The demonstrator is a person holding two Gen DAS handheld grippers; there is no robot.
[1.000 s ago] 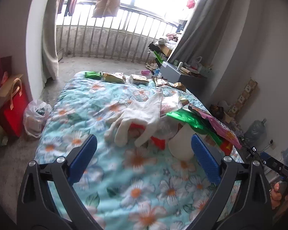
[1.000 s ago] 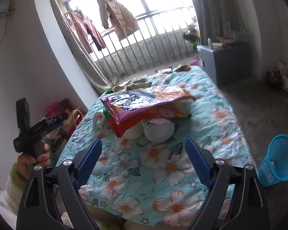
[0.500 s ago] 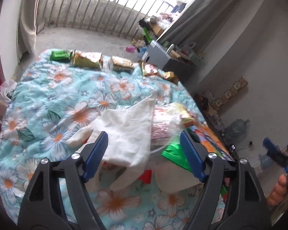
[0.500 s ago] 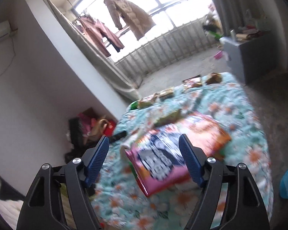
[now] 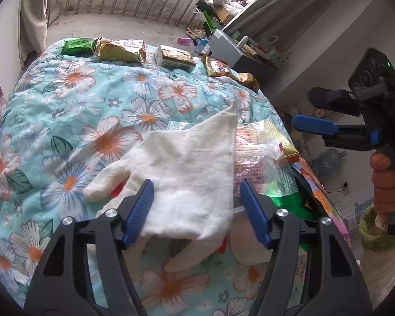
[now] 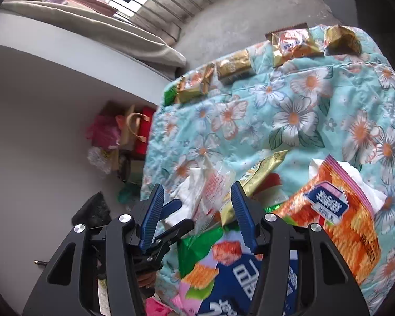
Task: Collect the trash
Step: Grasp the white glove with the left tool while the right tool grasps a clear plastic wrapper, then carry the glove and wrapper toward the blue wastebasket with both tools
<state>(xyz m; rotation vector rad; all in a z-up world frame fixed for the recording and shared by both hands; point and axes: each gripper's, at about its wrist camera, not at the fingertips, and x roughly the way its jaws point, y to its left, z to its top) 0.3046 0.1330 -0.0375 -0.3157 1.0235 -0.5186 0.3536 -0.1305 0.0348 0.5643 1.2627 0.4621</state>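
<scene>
At the bottom of the left wrist view, the left gripper (image 5: 197, 210) is closing, its blue pads either side of a white cloth glove (image 5: 187, 179) but not pressing it; the glove lies mid-frame on the floral quilt (image 5: 65, 121), over a heap of wrappers. Just right of it lie a clear plastic bag (image 5: 260, 163) with small red print too fine to read and a green foil wrapper (image 5: 281, 197). At the right edge a hand (image 5: 387, 184) holds the right gripper (image 5: 316, 127). Along the quilt's far edge, in the upper part of the frame, sit a green packet (image 5: 77, 47), gold snack bags (image 5: 121, 50) and a beige packet (image 5: 175, 58); their lettering is illegible.

In the right wrist view the right gripper (image 6: 197, 210) is also closing, jaws apart around the clear bag, not yet pinching. Below them lies a blue and orange snack bag (image 6: 245, 276) with large white Chinese characters, blurred. To the right, an orange chip bag (image 6: 337, 221) bears a blue label with white characters.
</scene>
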